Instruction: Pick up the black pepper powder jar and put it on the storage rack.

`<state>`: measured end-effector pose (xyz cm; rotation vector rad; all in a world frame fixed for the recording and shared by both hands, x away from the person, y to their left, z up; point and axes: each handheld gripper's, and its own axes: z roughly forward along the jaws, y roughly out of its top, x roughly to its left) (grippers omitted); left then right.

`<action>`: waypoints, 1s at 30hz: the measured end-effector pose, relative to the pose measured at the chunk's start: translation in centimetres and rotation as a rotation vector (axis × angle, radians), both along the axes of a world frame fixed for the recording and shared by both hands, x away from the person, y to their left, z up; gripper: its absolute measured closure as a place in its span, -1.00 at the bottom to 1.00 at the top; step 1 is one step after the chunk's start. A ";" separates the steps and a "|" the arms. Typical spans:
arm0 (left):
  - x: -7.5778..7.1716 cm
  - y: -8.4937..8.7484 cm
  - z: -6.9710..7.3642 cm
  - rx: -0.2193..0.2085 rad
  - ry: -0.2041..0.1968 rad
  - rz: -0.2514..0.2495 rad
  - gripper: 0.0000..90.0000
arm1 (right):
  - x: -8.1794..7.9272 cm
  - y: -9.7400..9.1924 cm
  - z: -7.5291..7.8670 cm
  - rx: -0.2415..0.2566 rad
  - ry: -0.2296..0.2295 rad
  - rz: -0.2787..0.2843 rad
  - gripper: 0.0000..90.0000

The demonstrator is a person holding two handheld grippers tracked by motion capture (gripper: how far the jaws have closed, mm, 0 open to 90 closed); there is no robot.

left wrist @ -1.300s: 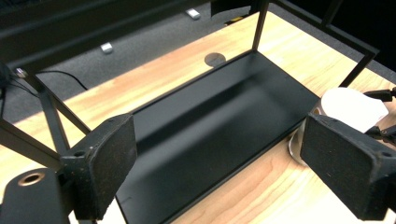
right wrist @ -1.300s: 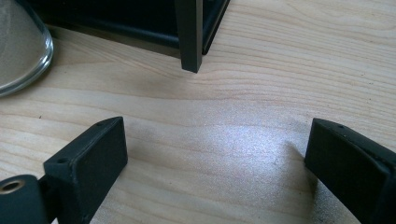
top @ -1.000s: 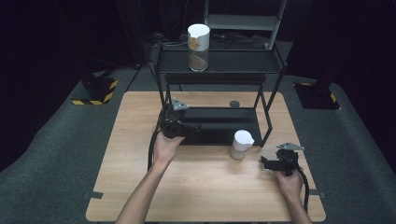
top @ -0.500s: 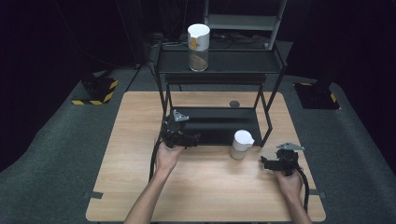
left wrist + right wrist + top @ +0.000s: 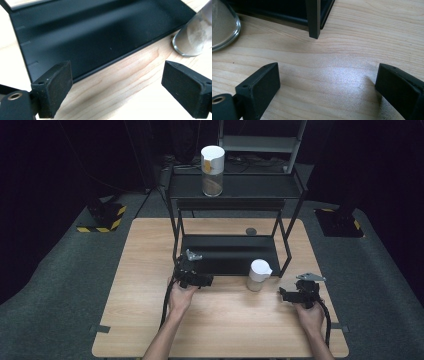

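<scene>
A glass jar with a white lid stands on the wooden table just in front of the black rack's bottom shelf. Its base appears at the upper right of the left gripper view and at the upper left of the right gripper view. My left gripper is open, low over the table at the shelf's front edge, left of the jar. Right of the jar, my right gripper is open over bare wood, facing the rack's front right leg.
A second white-lidded jar stands on the rack's top shelf. A small dark disc lies on the table behind the rack. A grey shelf unit stands at the back. Dark floor surrounds the table.
My left gripper has moved toward the person and slightly right, off the bottom shelf to its front edge. The right gripper and the jar have stayed put.
</scene>
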<state>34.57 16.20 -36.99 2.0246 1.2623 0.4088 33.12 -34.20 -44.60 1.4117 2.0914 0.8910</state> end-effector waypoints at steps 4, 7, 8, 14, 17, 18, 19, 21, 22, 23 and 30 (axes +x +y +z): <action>0.2 -0.1 -1.0 -0.001 0.024 0.009 -0.78 | 0.0 0.0 0.0 0.000 0.000 0.000 -0.89; 0.2 -0.3 -1.7 0.005 0.031 0.016 -0.78 | 0.0 0.0 0.0 0.000 0.000 -0.001 -0.89; 0.2 -0.3 -2.0 0.002 0.035 0.018 -0.78 | 0.0 0.0 0.0 0.000 0.000 -0.001 -0.89; 0.2 -0.3 -3.5 -0.001 0.056 0.034 -0.78 | 0.0 0.0 0.0 0.000 0.000 -0.001 -0.89; 0.4 -0.3 -4.2 -0.002 0.071 0.045 -0.78 | 0.0 0.0 0.0 0.000 0.000 -0.001 -0.89; 0.4 -0.3 -4.4 -0.001 0.077 0.049 -0.78 | 0.0 0.0 0.0 0.000 0.000 -0.001 -0.89; 0.4 -0.3 -4.7 0.001 0.079 0.054 -0.78 | 0.0 0.0 0.0 0.000 0.000 -0.001 -0.89; 0.4 -0.4 -5.2 -0.001 0.083 0.065 -0.78 | 0.0 0.0 0.0 0.001 0.001 -0.002 -0.89; 0.4 -0.4 -5.4 -0.004 0.084 0.073 -0.78 | 0.0 0.0 0.0 0.001 0.002 -0.002 -0.89; 0.3 -0.4 -5.7 -0.005 0.083 0.080 -0.78 | 0.0 0.0 0.0 0.001 0.001 -0.002 -0.89; -1.0 -1.3 -6.9 0.008 0.018 0.106 -0.79 | 0.0 0.0 0.0 0.001 0.002 -0.003 -0.89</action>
